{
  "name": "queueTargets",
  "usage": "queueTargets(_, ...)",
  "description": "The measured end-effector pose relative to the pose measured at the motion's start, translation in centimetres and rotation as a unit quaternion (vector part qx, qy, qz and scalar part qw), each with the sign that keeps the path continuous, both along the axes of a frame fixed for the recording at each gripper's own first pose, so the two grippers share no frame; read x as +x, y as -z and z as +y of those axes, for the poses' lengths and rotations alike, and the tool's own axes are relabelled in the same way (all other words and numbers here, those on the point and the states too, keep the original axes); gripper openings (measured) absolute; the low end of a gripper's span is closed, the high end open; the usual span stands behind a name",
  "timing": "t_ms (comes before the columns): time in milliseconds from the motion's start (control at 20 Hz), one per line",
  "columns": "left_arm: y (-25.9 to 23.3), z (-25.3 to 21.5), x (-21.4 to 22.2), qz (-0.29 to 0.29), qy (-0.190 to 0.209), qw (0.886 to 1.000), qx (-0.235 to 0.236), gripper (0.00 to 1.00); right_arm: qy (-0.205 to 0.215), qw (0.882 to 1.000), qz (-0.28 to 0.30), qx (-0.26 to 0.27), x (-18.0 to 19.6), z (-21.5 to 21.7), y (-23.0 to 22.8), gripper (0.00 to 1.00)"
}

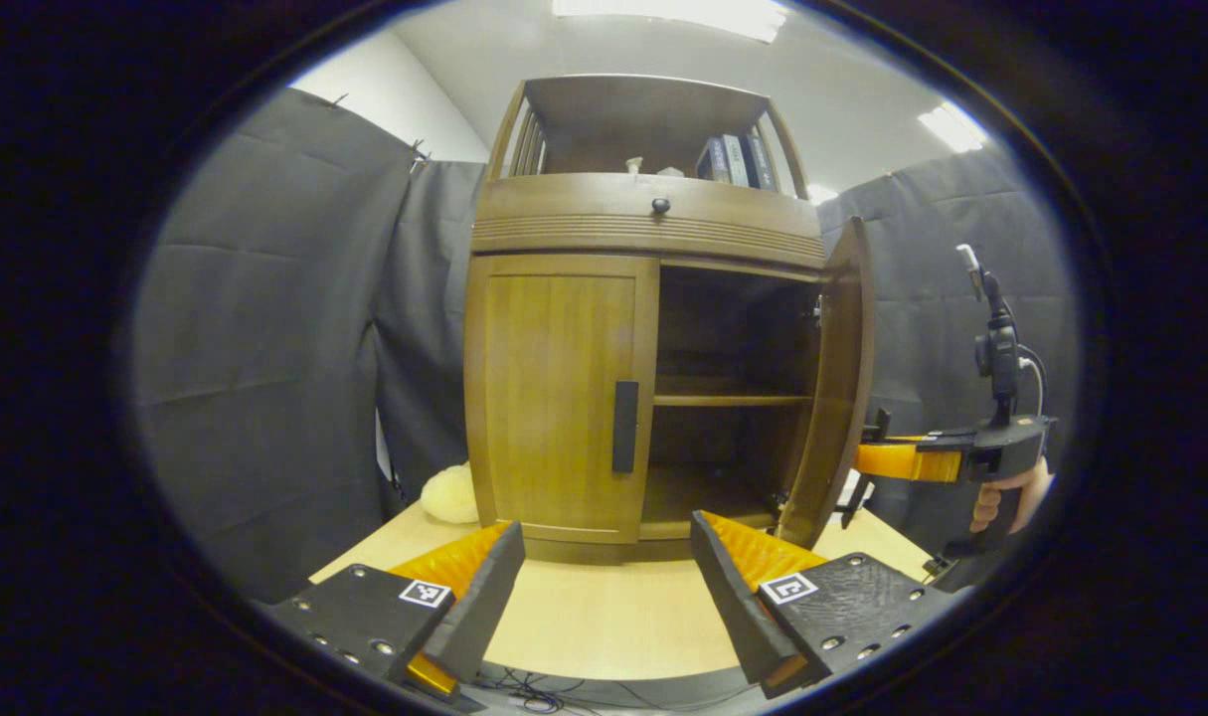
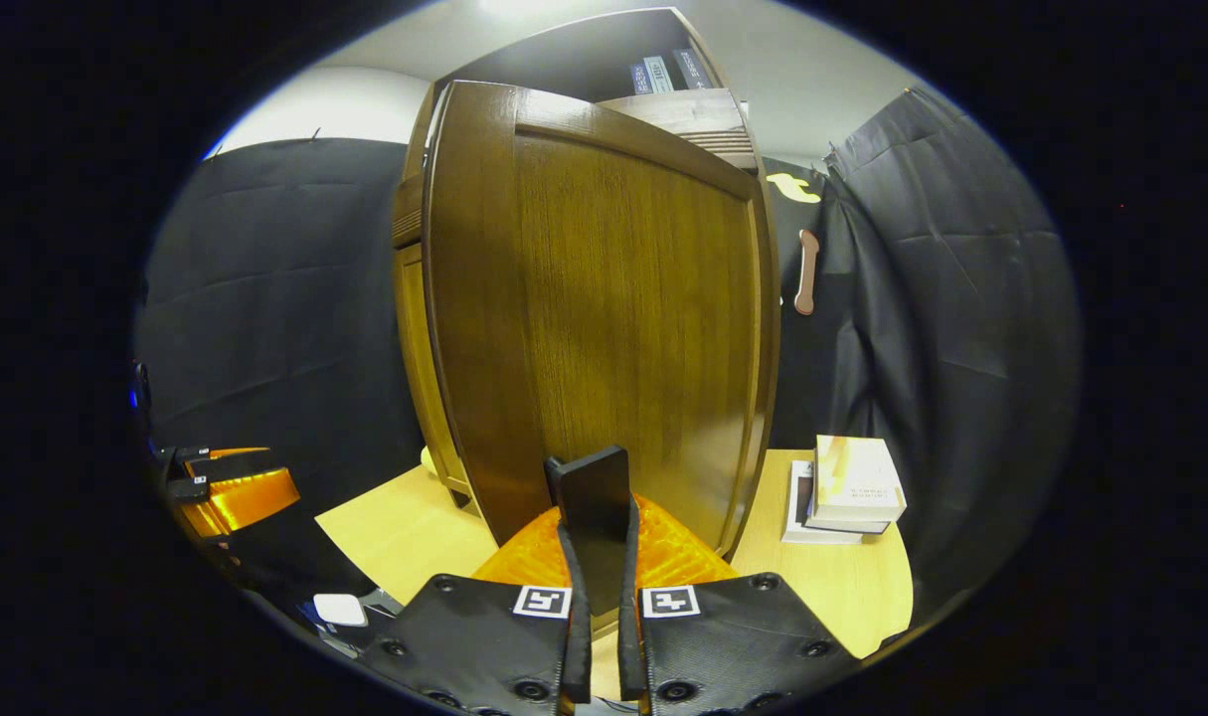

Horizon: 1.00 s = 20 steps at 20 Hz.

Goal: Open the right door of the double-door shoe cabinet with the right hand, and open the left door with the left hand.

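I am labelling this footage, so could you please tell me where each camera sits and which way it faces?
Left gripper view: rides on the left tongs, open above the table, facing the cabinet front: left door closed, right door swung open; a hand holds the right tongs.
Right gripper view: rides on the right tongs, shut on the right door's handle, facing its outer face.
Shared: cabinet, right door, table, each other's tongs.

Booth walls: dark cloth point(image 1: 265, 328) hung in panels, creased, on all sides. White wall point(image 1: 390, 94) above cloth at rear left. Ceiling point(image 1: 842, 99) pale grey with lit strip lights point(image 1: 951, 124). Surface point(image 1: 604, 617) of light wood. Stack of books point(image 2: 847, 487) at its right edge.
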<state>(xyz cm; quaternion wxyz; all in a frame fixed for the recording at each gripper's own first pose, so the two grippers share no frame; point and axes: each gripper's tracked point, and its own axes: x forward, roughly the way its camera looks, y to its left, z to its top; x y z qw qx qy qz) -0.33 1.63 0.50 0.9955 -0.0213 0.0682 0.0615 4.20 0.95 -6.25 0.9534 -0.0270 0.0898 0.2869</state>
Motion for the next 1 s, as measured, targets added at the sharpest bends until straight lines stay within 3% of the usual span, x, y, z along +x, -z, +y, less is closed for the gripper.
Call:
queueTargets(350,0.1,0.0,-0.1,-0.002,-0.034,0.999,0.004,0.99,-0.021,1.0,-0.013,0.015,0.2,-4.7,-0.2,0.12)
queueTargets(500,0.1,-0.1,0.0,0.005,-0.029,1.0,0.006,0.94,-0.017,0.999,-0.024,0.026,0.5,-6.8,-0.2,0.12)
queueTargets(900,0.1,-0.1,-0.1,0.003,-0.03,0.999,0.013,0.99,0.019,0.999,-0.034,0.026,2.7,-12.5,-0.3,0.11)
queueTargets(1000,0.1,-0.1,0.0,0.005,-0.029,0.999,0.012,0.99,0.004,0.999,-0.028,0.039,2.5,-12.2,-0.3,0.11)
